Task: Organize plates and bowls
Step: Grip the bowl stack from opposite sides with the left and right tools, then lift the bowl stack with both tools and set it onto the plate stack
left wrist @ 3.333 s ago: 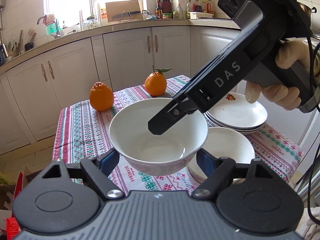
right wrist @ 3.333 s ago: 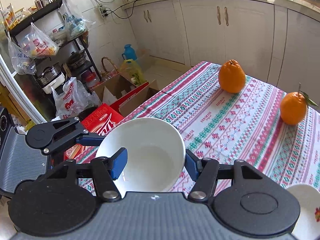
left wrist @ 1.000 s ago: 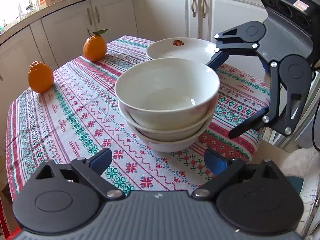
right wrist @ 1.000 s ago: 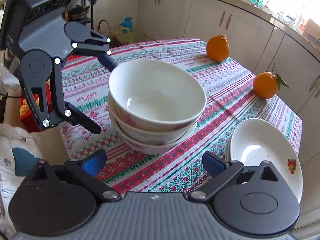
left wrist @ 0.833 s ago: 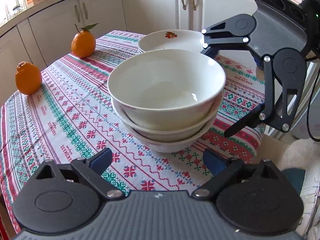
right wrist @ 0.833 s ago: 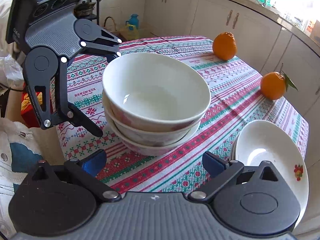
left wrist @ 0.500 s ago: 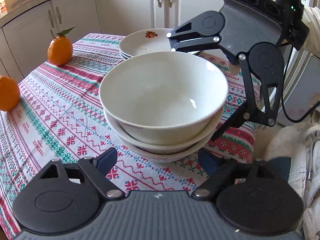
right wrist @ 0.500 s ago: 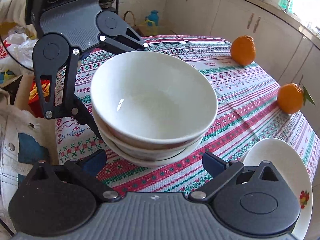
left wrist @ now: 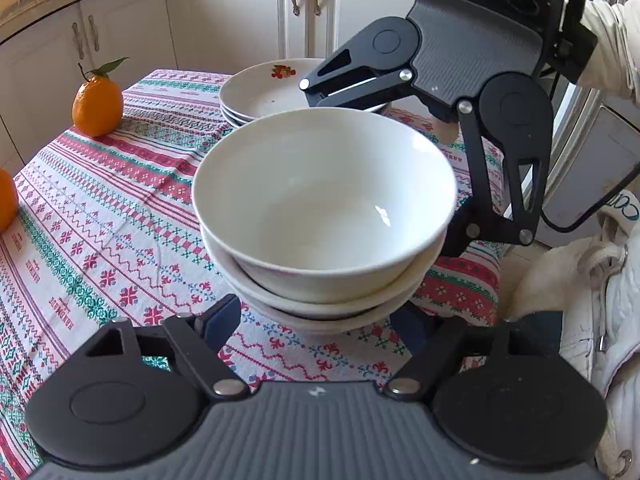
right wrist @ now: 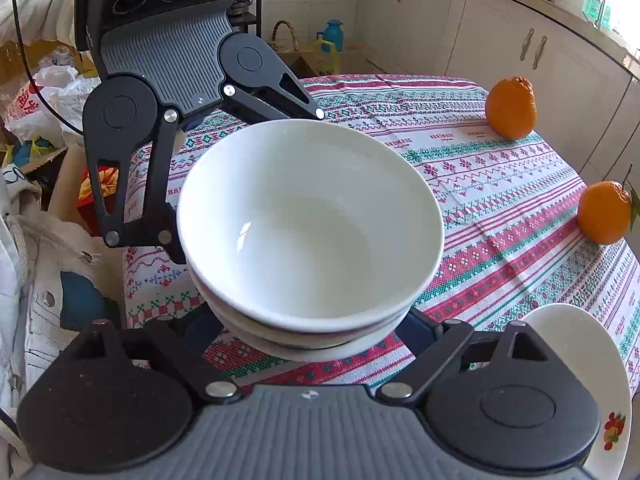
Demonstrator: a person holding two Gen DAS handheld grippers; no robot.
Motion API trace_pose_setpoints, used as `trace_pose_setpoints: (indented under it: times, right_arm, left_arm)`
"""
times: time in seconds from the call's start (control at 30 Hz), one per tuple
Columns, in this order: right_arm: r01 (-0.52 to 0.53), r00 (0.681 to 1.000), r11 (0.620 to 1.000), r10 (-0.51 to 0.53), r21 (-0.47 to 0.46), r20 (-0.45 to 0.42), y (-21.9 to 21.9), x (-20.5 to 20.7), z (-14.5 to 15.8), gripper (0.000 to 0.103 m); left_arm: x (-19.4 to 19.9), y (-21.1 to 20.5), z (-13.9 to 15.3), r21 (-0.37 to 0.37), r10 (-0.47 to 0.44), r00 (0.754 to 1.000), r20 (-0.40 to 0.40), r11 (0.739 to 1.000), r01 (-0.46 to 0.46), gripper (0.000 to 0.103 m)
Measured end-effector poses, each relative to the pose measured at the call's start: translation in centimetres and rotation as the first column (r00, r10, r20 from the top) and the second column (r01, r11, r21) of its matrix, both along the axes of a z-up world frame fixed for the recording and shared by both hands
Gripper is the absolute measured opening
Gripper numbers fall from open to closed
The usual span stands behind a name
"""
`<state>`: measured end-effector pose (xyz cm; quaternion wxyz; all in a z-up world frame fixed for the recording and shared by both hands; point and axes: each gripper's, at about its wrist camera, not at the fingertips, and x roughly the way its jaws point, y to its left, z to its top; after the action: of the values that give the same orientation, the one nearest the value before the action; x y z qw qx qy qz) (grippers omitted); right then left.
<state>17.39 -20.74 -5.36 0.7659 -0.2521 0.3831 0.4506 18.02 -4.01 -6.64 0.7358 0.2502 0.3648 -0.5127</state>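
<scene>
1. Left wrist view: the bowl stack [left wrist: 324, 200], three white bowls nested, sits upright on the bench [left wrist: 100, 208] near its front right corner, on a striped patterned cloth.
2. My left gripper [left wrist: 316, 318] has the stack's base between its fingers [left wrist: 224, 320]. The jaws have just been closing. The pads are half hidden under the lowest bowl, so I can't tell if they press on it.
3. The right gripper [left wrist: 378, 164] comes in from the upper right, held by a hand in a pale sleeve [left wrist: 612, 48]. One finger sits behind the top bowl's far rim, the other runs down the stack's right side.
4. The plate stack [left wrist: 260, 88] sits just behind the bowls, with a red flower print on the top plate. One orange [left wrist: 97, 106] with a leaf is far left, a second [left wrist: 6, 200] is cut off by the frame edge. White cabinets [left wrist: 240, 20] are behind.
5. Right wrist view: the same bowl stack [right wrist: 312, 220] fills the centre, with my right gripper [right wrist: 308, 330] straddling its base. Its jaws have also just been closing, stack between them. Contact is hidden under the bowls, so I can't tell.
6. The left gripper [right wrist: 248, 182] reaches in from the upper left. One finger is at the far rim, the other is against the stack's left flank, touching or nearly so.
7. The plate stack [right wrist: 576, 340] is lower right, close to the bowls but apart. Both oranges [right wrist: 512, 108] [right wrist: 604, 212] are along the bench's far right side, well apart from the stack.
</scene>
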Motion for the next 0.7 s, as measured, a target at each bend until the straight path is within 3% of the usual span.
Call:
trace_pose_setpoints:
  times: [0.7]
  right_arm:
    - [0.009, 1.000, 1.000, -0.008, 0.026, -0.015, -0.54, 0.38, 0.63, 0.092]
  left_arm:
    - [-0.35, -0.66, 0.89, 0.024, -0.022, 0.999, 0.034, 0.999, 0.021, 0.078]
